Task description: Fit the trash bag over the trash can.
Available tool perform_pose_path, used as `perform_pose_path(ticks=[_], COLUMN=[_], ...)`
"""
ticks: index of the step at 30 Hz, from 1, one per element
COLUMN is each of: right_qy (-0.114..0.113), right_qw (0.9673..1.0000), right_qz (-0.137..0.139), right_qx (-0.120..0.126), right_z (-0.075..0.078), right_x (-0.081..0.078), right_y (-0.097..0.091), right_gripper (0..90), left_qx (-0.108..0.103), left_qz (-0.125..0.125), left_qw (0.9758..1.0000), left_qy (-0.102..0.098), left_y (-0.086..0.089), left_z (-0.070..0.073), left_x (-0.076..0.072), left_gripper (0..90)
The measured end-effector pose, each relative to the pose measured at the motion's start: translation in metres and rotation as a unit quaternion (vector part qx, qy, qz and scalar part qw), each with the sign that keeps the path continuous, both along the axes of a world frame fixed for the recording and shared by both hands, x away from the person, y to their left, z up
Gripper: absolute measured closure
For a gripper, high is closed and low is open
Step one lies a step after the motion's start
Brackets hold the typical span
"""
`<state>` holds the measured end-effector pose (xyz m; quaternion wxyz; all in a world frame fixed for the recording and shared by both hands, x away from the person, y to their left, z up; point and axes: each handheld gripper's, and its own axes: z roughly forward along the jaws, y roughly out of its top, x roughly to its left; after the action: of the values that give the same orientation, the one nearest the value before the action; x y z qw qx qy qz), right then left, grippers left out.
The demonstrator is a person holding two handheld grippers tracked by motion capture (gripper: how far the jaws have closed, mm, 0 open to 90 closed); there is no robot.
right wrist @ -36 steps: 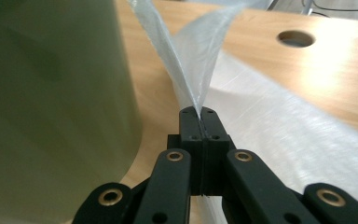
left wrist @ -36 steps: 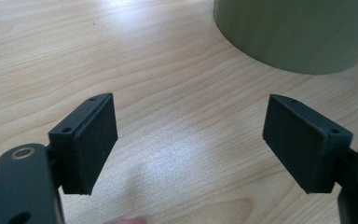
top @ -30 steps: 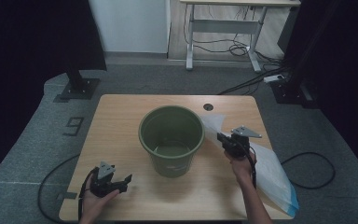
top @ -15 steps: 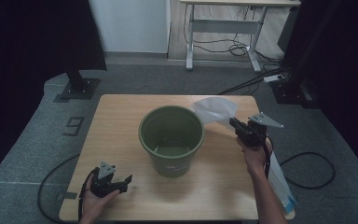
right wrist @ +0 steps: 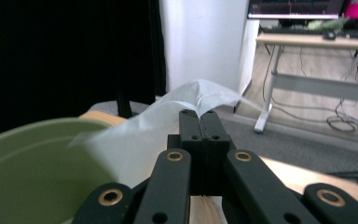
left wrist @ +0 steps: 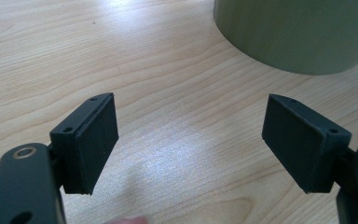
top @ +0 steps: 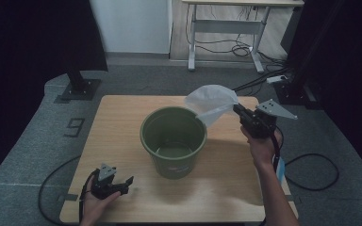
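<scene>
A green bucket [top: 173,141] stands upright in the middle of the wooden table [top: 122,113]. My right gripper [top: 238,109] is raised to the right of the bucket's rim and is shut on a thin white plastic bag [top: 211,102], which billows toward the bucket. In the right gripper view the closed jaws pinch the bag [right wrist: 177,116] with the bucket's rim [right wrist: 37,135] at lower left. My left gripper [top: 125,183] rests low at the table's front left, open with nothing between its pads [left wrist: 95,140]. The bucket's wall [left wrist: 298,32] lies ahead of it.
A light-blue edge [top: 281,167] shows beside my right forearm at the table's right side. Cables [top: 311,169] trail over the grey floor. A white desk frame [top: 226,28] and a dark stand base [top: 78,87] are beyond the table.
My right gripper has risen and shifted back, lifting the white bag off the table's right side up to the bucket's rim. The left gripper has stayed put.
</scene>
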<state>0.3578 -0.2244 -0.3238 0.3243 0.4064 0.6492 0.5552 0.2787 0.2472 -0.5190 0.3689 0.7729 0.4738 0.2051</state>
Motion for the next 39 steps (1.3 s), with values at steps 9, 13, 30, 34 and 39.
perform_pose_path(ticks=[9, 13, 30, 34, 39], right_qy=[-0.042, -0.057, -0.077, -0.069, -0.056], right_qw=[0.9988, 0.9980, 0.9957, 0.9956, 0.9950], right_qz=[0.022, 0.021, 0.042, 0.052, 0.067], right_qx=[-0.012, -0.019, -0.031, -0.037, -0.049], right_z=[0.025, 0.038, 0.047, 0.035, 0.020], right_x=[-0.020, -0.023, -0.035, -0.036, -0.035], right_y=[0.011, 0.014, 0.032, 0.038, 0.049], right_gripper=[88.8, 88.7, 88.7, 88.7, 88.7], left_qx=[0.000, -0.001, 0.000, 0.002, 0.003], left_qz=[0.000, 0.000, 0.000, 0.000, -0.001], left_qw=[1.0000, 1.0000, 1.0000, 1.0000, 1.0000], left_qy=[0.003, 0.003, 0.003, 0.005, 0.006], left_y=[0.000, 0.000, 0.000, 0.000, -0.001], left_z=[-0.001, -0.001, -0.001, -0.002, -0.003], left_x=[0.000, 0.000, 0.000, 0.000, 0.000], left_gripper=[18.1, 18.1, 18.1, 18.1, 18.1])
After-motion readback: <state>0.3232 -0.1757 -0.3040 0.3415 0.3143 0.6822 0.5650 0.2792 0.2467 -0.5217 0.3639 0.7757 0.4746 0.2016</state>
